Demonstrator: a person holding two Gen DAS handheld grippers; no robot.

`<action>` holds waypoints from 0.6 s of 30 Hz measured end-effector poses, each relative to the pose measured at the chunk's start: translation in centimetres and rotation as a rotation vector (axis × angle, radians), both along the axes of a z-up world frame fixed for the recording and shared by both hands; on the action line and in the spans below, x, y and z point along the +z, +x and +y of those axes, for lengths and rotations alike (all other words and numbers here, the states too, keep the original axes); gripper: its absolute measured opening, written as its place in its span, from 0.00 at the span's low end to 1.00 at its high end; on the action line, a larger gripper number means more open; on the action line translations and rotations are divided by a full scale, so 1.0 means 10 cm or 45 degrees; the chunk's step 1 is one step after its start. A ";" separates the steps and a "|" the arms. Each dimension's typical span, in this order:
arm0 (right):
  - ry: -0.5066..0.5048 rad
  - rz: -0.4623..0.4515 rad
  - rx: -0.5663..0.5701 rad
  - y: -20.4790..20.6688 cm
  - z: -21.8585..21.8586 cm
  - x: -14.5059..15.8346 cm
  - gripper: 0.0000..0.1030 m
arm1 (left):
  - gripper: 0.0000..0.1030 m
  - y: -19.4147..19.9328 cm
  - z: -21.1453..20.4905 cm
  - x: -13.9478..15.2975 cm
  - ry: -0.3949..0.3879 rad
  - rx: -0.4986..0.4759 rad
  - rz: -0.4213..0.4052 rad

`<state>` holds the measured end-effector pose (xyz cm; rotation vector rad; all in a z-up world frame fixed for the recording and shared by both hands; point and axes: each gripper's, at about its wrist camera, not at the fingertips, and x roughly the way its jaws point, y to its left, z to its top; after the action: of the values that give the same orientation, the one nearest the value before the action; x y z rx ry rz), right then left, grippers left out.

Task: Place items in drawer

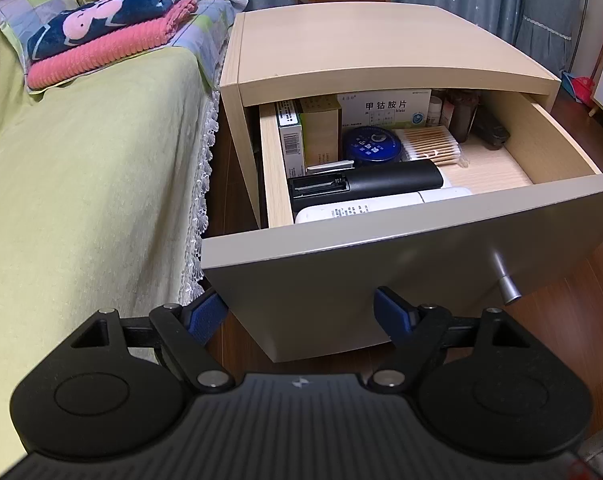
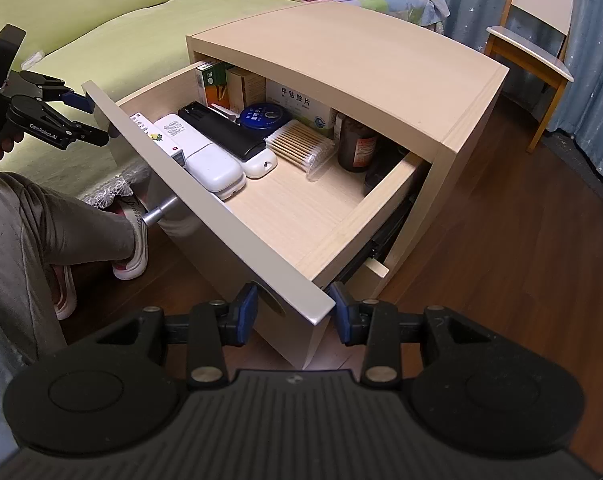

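Right wrist view — pale wooden drawer [image 2: 285,216] pulled out, well stocked — both grippers' fingers [image 2: 243,312] wide.

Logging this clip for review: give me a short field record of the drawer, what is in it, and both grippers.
drawer: open, knob on front
contents: black remote, white remotes, blue tin, cotton swabs, medicine boxes, brown bottle
free space: bare floor at drawer's right front
left gripper: open, empty, facing drawer front
right gripper: open, empty, astride the front panel's corner
nightstand top: nothing on it
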<state>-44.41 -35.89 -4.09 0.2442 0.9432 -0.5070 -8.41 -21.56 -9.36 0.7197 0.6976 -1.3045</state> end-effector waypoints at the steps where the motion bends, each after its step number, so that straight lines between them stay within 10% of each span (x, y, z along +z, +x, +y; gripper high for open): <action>1: -0.002 0.001 0.000 0.00 0.00 0.00 0.34 | 0.78 0.00 0.00 0.00 -0.001 0.000 0.000; 18: -0.018 0.008 0.000 0.00 0.02 0.00 0.34 | 0.78 0.00 0.01 -0.02 -0.010 -0.004 0.000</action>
<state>-44.36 -35.64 -4.12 0.2296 0.9456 -0.5146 -8.38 -21.42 -9.51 0.7144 0.6915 -1.3095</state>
